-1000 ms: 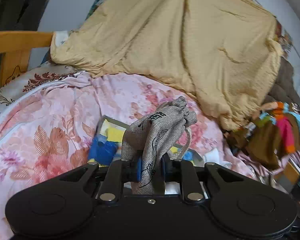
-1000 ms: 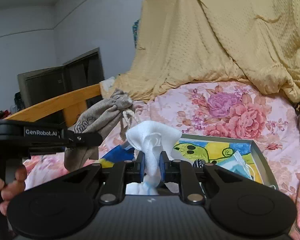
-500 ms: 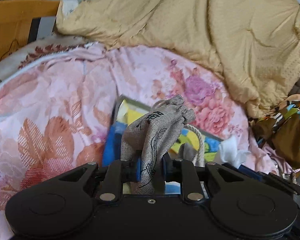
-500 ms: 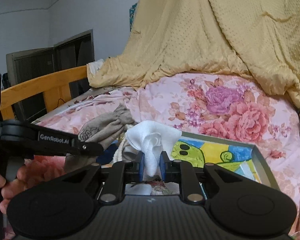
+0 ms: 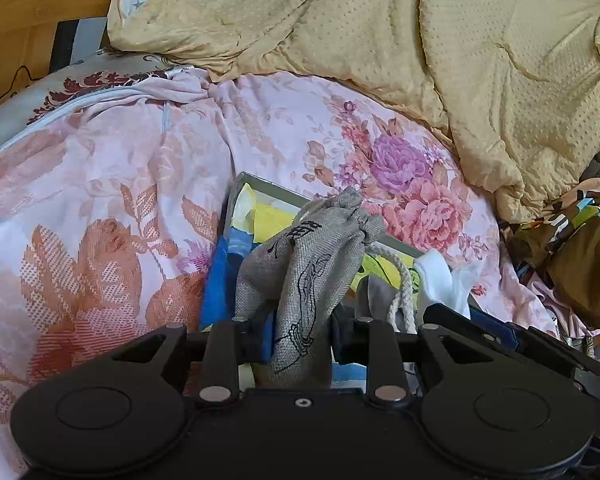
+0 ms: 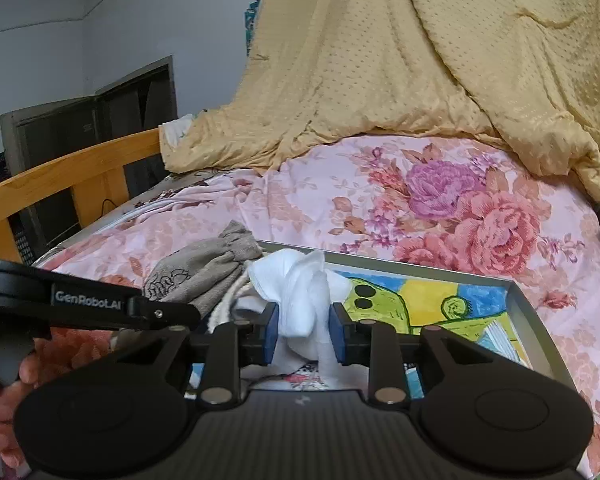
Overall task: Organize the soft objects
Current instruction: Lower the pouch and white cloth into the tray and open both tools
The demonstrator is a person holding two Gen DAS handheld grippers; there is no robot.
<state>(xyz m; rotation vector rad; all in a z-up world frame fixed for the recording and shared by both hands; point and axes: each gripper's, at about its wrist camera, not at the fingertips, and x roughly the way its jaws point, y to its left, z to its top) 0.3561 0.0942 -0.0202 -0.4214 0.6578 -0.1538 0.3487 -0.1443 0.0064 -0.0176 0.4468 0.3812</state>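
Both grippers lowered over one tray, jaws loosening, one pouch, one cloth between.

Grey drawstring pouch upright, white cloth bunched beside it, both over painted tray.

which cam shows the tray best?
Right wrist: the tray shows its far rim, right wall and most of the painted floor. Left wrist catches only the far-left corner; the grey pouch and left gripper hide the rest.
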